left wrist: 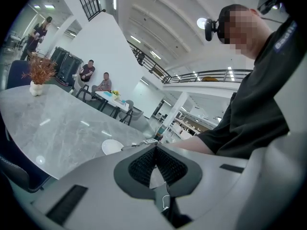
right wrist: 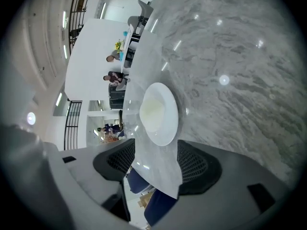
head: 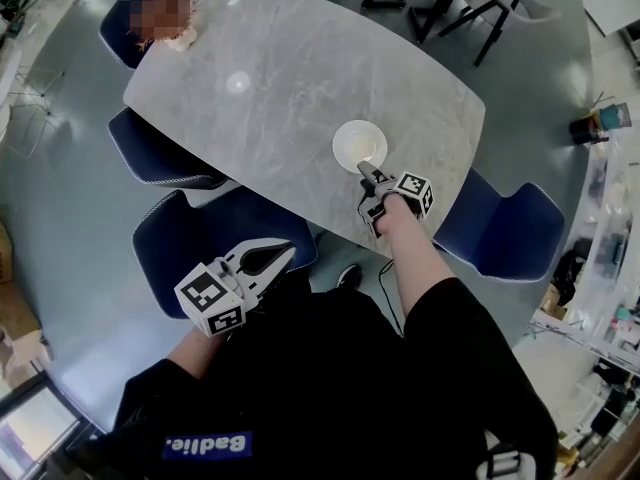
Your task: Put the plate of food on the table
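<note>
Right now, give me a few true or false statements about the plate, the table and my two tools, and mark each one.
1. The white round plate rests on the grey marble table, near the edge closest to the person. True.
2. The right tool is clamped on the plate. False: its jaws stand apart, and the plate lies just ahead of them, not pressed by either pad.
3. The left tool is shut with nothing in it. True.
4. The left tool rests on the table. False: it is held off the table, on the person's side of the edge, near a blue chair.
5. A small white vase of dried stems stands at the table's far end. True.
</note>
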Demonstrator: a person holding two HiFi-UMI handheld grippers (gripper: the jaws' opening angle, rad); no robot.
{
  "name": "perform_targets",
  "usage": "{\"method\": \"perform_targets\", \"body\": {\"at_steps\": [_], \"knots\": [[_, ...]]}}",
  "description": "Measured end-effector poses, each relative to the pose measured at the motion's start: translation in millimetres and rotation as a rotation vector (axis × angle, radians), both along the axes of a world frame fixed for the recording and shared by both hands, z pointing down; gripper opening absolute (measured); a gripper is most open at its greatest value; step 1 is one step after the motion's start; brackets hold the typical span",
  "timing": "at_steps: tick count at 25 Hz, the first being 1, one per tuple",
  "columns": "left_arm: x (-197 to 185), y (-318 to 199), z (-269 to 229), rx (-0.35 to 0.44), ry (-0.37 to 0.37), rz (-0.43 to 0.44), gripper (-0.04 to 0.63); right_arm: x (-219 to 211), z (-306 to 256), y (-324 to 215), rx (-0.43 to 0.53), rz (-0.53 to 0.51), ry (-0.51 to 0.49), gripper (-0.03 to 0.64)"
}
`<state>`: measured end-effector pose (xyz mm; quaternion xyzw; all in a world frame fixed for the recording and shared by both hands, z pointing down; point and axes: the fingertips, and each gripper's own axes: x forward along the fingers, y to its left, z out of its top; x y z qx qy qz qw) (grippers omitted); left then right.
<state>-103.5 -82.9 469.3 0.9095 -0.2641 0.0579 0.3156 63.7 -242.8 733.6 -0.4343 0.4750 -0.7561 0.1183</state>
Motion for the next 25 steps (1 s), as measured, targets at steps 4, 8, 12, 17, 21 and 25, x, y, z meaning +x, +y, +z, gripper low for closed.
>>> {"method": "perform_targets", "body": {"at_steps": [4, 8, 12, 17, 21, 25], "knots": [[15.0, -1.4, -4.7, 0.021, 0.015, 0.030, 0.008, 7.9, -21.4, 15.7, 0.104, 0.010, -0.024, 0.261], [29.6, 2.5, -11.0, 0.040, 0.023, 0.066, 0.006, -0.4, -52.9, 49.5, 0.210, -0.075, -0.077, 0.261], [41.4, 3.9, -17.0, 0.071, 0.022, 0.095, 0.006, -5.1, -75.9, 79.6, 0.334, -0.200, -0.067, 0.259], [57.4, 11.1, -20.9, 0.086, 0.022, 0.136, 0.008, -6.4, -100.7, 110.4, 0.490, -0.381, 0.061, 0.259], [68.7, 14.2, -19.9, 0.089, 0.012, 0.169, 0.008, -0.7, -109.8, 129.0, 0.615, -0.522, 0.174, 0.214], [78.7, 16.0, -19.0, 0.084, 0.002, 0.184, 0.006, 5.0, -130.2, 139.9, 0.702, -0.572, 0.263, 0.111]]}}
